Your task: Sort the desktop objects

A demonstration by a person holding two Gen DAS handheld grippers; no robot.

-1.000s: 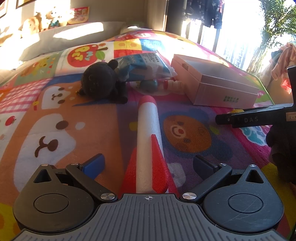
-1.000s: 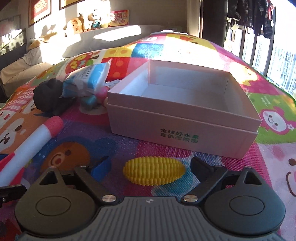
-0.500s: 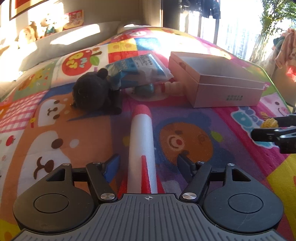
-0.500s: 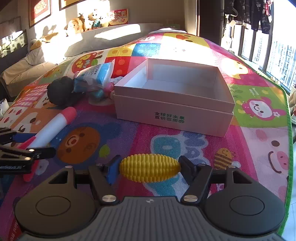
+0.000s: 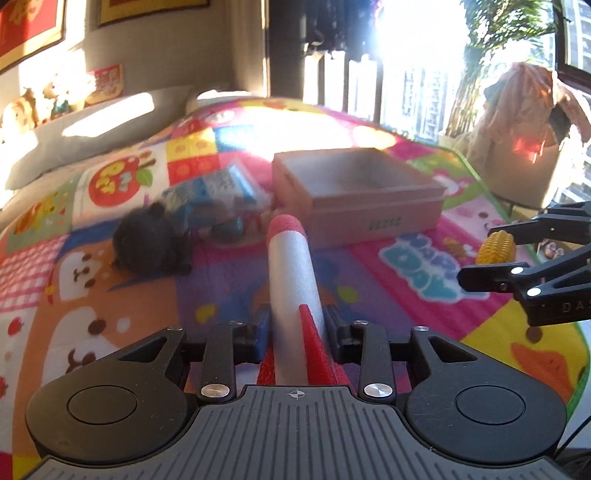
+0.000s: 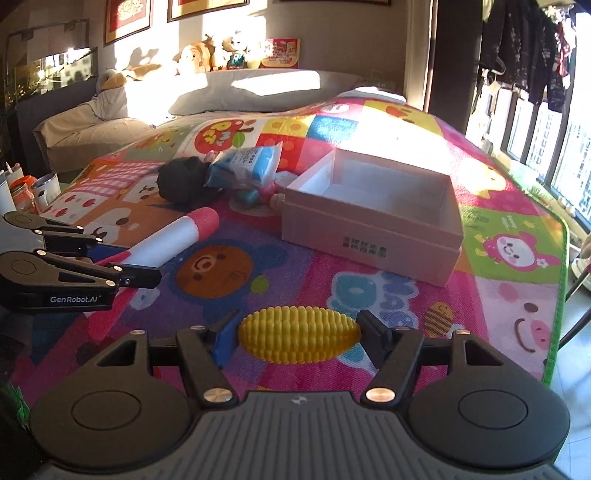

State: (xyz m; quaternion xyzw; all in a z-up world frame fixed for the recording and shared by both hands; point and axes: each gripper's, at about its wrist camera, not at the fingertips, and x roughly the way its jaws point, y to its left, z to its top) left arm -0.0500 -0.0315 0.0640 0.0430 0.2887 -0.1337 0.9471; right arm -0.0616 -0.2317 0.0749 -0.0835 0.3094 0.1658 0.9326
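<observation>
Foam-light and squashy, the toy rocket (image 5: 290,280) sits pinched low on its body, near the red fins, in the left gripper (image 5: 295,332), while the right gripper (image 6: 297,334) clamps the hard plastic corn (image 6: 299,334) endwise above the play mat (image 6: 406,295), short of the open box (image 6: 373,218).

Beyond my play mat (image 6: 517,206): grey pillow (image 6: 258,90) against the wall, plush toys (image 6: 214,55) on the ledge, framed pictures (image 6: 127,14) above, clothes (image 6: 524,48) hanging by the window.
</observation>
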